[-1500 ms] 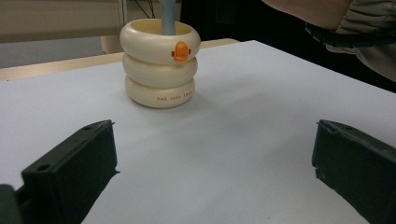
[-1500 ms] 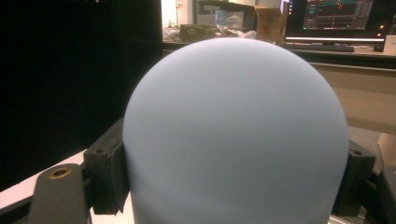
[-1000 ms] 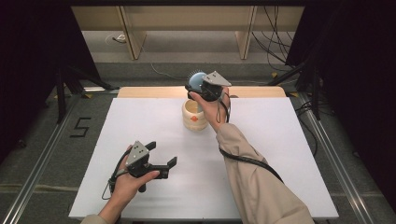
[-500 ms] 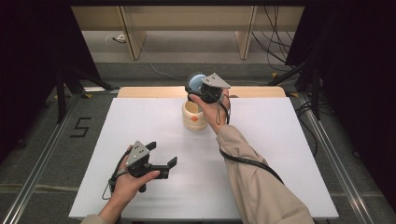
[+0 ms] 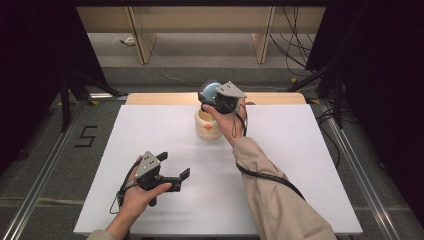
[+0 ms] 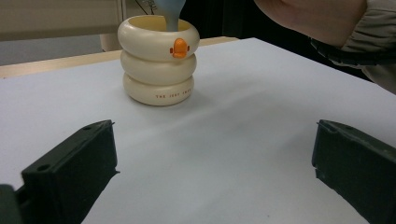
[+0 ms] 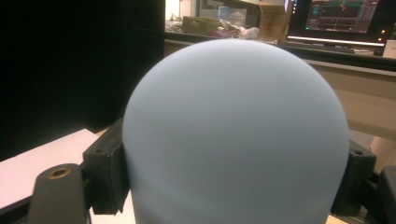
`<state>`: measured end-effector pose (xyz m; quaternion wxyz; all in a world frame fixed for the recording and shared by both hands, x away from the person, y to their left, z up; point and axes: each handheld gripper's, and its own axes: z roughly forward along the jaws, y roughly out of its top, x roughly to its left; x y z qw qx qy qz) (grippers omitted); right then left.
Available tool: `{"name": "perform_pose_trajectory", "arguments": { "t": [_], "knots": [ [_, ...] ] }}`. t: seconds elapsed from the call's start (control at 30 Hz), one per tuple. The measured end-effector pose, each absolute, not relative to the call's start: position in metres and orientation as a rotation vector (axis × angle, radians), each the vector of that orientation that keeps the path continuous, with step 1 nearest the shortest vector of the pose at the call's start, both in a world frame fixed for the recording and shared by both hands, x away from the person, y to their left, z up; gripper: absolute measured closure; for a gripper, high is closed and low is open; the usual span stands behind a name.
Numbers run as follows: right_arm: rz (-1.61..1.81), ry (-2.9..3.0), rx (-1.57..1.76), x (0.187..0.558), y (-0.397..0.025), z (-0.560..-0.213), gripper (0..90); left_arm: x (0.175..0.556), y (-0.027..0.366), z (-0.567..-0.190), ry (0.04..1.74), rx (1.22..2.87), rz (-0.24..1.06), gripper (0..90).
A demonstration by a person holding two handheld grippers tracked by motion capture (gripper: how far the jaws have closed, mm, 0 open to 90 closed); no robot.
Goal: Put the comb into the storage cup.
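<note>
Blue ball (image 7: 236,135) clamped between right gripper (image 5: 216,97) jaws (above cream holder (image 5: 207,123)).

The right claw (image 5: 212,96) seems to have eased the blue ball (image 5: 210,90) slightly nearer the cup (image 5: 207,125).

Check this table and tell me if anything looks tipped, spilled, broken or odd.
Nothing stands out. The cream ringed cup stands upright on the white table, with no spill around it. The right claw grips a pale blue rounded thing above the cup. The left claw is open, holding nothing.
</note>
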<state>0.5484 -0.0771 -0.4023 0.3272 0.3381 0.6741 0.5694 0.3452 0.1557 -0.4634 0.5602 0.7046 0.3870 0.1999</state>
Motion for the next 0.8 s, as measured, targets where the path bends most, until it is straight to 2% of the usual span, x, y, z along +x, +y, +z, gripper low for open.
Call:
{"name": "perform_pose_trajectory", "arguments": {
  "t": [0.8],
  "knots": [
    [1.501,1.781,0.871,0.524,-0.095,-0.401,20.1,0.345,0.154,-0.464,0.912,1.666,0.471,0.0]
  ]
}}
